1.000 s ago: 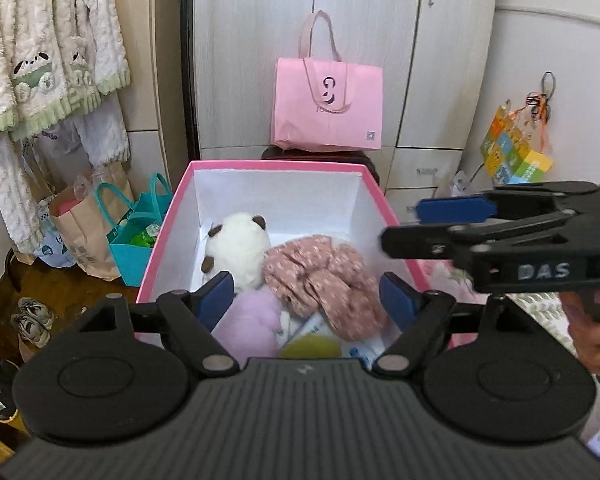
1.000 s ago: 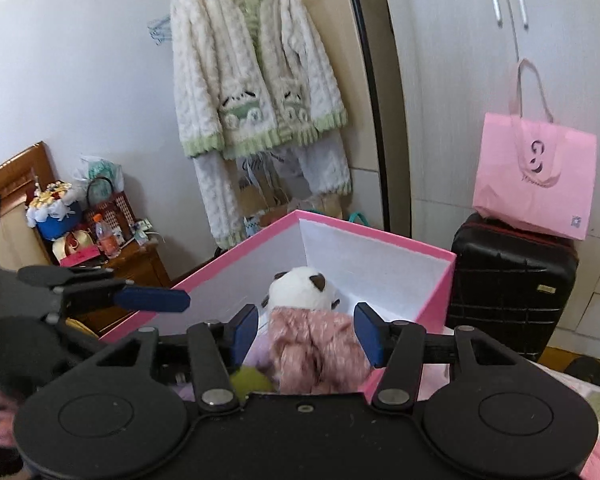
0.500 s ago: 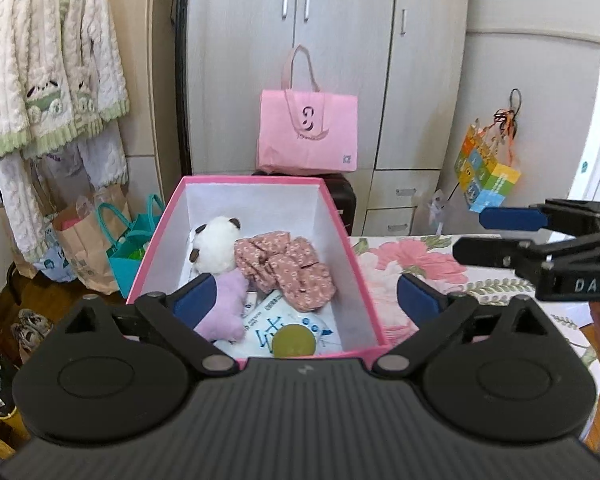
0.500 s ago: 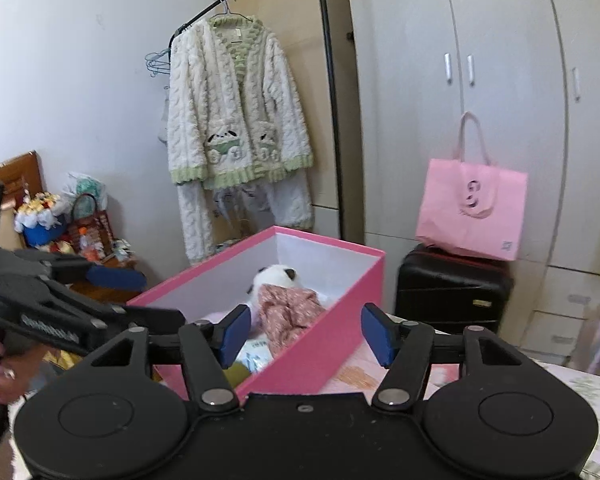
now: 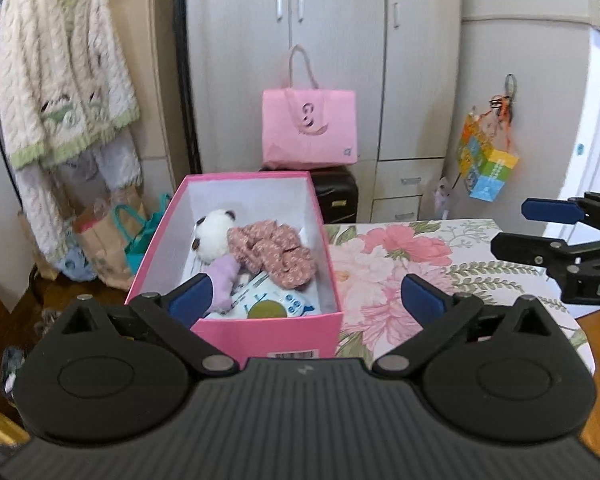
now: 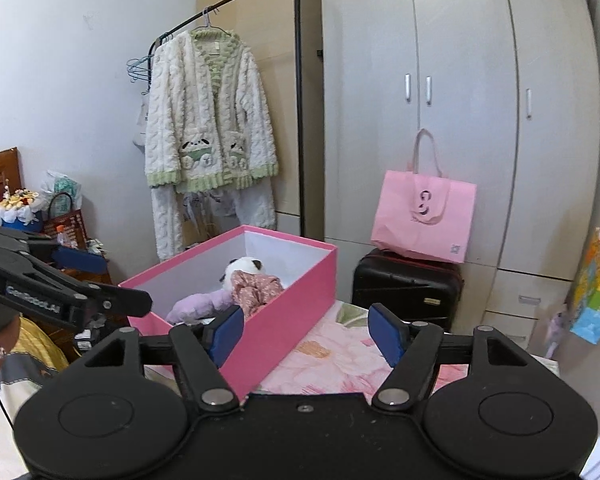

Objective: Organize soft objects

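"DA" on right gripper (image 5: 556,236) arm; "GenRobot.AI" on left gripper (image 6: 100,280) arm; "3"-like logo on pink bag (image 5: 309,120).

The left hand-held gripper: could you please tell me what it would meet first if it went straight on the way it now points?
Probably the pink box: the left hand-held gripper, its jaws opening with nothing between them, points slightly downward at the box's near wall and the items inside. Depth is unclear, so it might instead pass over the rim onto the floral fabric piece.

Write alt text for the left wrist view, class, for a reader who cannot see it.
An open pink box sits on a floral-covered surface, holding a white panda plush, a pink floral cloth and a lilac soft item. The left gripper is empty, its jaws opening. A pink tote bag stands behind.
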